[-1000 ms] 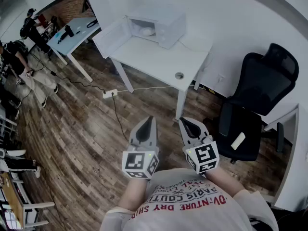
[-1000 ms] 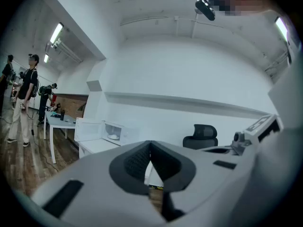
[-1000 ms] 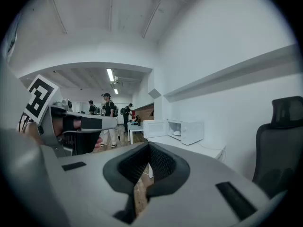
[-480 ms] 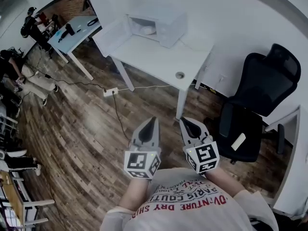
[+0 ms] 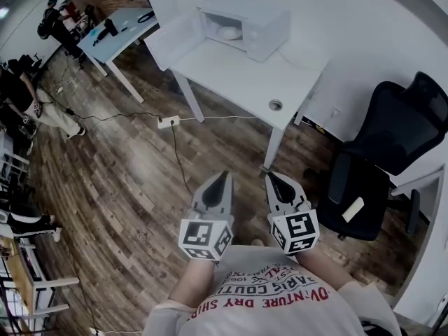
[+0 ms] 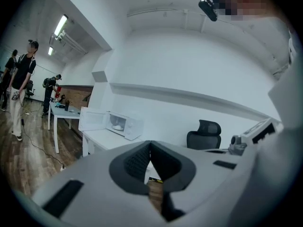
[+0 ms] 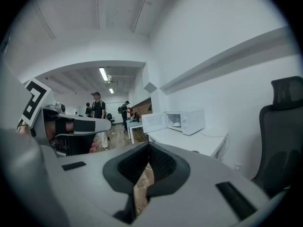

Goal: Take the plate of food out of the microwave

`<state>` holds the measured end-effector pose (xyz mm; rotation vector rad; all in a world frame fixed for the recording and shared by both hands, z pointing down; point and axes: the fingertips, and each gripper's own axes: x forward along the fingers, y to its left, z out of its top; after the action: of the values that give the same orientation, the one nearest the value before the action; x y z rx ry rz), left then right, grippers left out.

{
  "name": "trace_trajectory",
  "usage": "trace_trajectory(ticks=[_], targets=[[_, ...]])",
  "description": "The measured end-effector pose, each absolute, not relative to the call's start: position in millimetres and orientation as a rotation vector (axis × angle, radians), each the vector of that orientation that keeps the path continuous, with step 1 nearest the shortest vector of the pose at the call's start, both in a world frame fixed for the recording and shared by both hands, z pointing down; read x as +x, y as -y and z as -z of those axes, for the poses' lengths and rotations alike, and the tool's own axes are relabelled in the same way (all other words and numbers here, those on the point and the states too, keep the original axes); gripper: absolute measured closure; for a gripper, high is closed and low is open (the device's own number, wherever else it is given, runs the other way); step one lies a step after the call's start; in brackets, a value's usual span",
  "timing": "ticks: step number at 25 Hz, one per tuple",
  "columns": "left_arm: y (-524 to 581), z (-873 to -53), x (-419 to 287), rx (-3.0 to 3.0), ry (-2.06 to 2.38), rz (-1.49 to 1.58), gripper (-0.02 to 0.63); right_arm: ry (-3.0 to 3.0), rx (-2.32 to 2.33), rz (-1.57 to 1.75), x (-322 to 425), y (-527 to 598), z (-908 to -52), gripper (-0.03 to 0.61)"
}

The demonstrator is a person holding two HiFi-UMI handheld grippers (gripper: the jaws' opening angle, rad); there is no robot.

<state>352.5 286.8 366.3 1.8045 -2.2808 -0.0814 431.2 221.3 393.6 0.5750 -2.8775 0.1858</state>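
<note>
Both claws are clenched and empty: the left claw (image 5: 223, 176) shows its jaws met at the tips with nothing between them, and the right claw (image 5: 271, 176) is the same. They are held side by side, just apart, close in front of the person's body and over the wooden floor (image 5: 133, 187). This looks like a carrying posture for the approach rather than a reach. The microwave (image 5: 262, 28) stands well ahead of both claws at the far end of the white bench (image 5: 241, 75), with its door (image 5: 173, 38) swung fully open toward the left claw's side. That apparently leaves the cavity clear for access. The plate of food (image 5: 228, 31) sits inside that cavity, far beyond either claw's reach and untouched. A black office chair (image 5: 392, 128) stands ahead of the right claw and off to its outer side, clear of the direct line to the bench. Assessment: the removal has not started, and the gap to the bench must be closed and the jaws parted before the plate can be taken.
</note>
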Motion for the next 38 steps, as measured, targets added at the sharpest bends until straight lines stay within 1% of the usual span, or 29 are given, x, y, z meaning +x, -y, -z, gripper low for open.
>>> trace_trajectory(ticks=[5, 18, 24, 30, 38], targets=[[-273.0, -369.5, 302.9, 1.817, 2.258, 0.099, 0.606, 2.866, 0.605, -0.169, 384.9, -207.3, -395.1, 0.566], [-236.1, -355.8, 117.2, 1.913, 2.183, 0.126, 0.606, 2.846, 0.713, -0.174, 205.1, -177.1, -387.9, 0.566], [-236.0, -363.8, 42.9, 1.867, 2.184, 0.155, 0.606, 2.841, 0.712, -0.176, 139.0, -171.0, -389.0, 0.566], [-215.8, -376.3, -8.9, 1.808, 2.202, 0.188, 0.606, 2.819, 0.693, -0.156, 97.3, -143.9, -398.2, 0.566], [-142.2, -385.0, -55.7, 1.824, 2.184, 0.163, 0.606, 2.831, 0.674, -0.159, 38.4, -71.7, -402.9, 0.566]])
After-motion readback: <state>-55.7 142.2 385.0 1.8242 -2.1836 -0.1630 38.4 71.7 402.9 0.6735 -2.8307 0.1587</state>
